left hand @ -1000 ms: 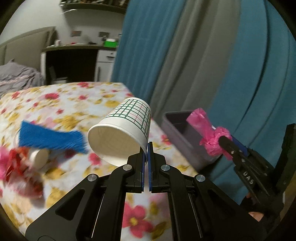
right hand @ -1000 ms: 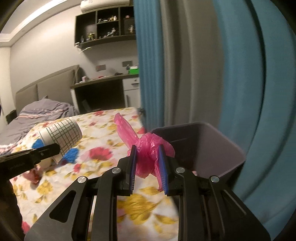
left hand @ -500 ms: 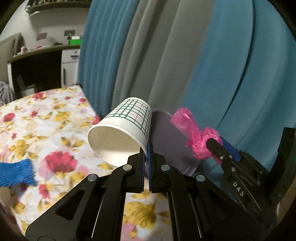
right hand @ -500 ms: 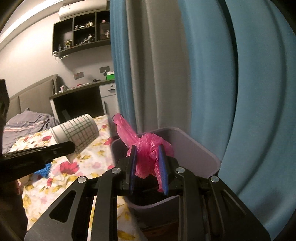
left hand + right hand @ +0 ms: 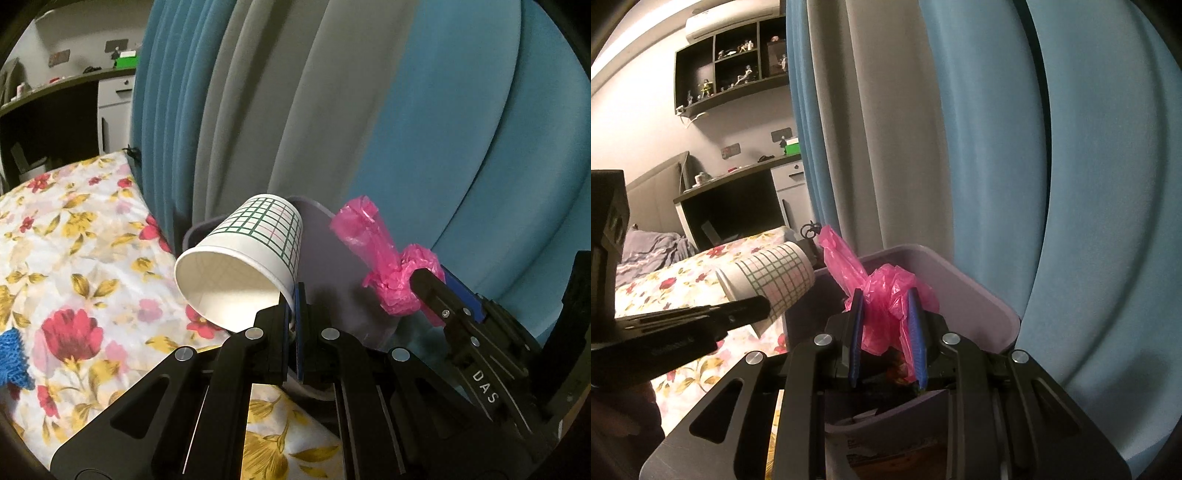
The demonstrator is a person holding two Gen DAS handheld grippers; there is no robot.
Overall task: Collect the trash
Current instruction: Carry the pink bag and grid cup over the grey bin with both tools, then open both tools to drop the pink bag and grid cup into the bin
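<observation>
Right now both tongs are loaded: left gripper (image 5: 294, 310) has its jaws pressed together on the rim wall of a paper cup (image 5: 243, 266), lower centre of the left view, cup tipped with its mouth toward the camera; right gripper (image 5: 886, 339) pinches a wad of pink plastic bag (image 5: 886, 291), centre of the right view, jaws part-spread around the bunch. Grey bin (image 5: 975, 291) sits beside the flowered bedspread (image 5: 74, 236) and in front of the blue-and-grey curtain (image 5: 1071, 147); the bag hangs over its opening, the cup looks to be at its near edge, left of the bag. Handling, my read: cup is very light, thin-walled, crushes easily, so a rim pinch holds but it can swing or slip; a firmer hold would be lower on the wall. Bag is soft, crinkly, near weightless, may cling to the pads on release; grab it by the knotted bulk, not the loose tail. Hard to see: bin interior is dark, contents only shapes under the right tongs; bin base is cut off by the gripper bodies. Blue knitted thing (image 5: 13, 360) at the left edge of the left view is cropped, can't identify it. Hands are not clearly visible.
</observation>
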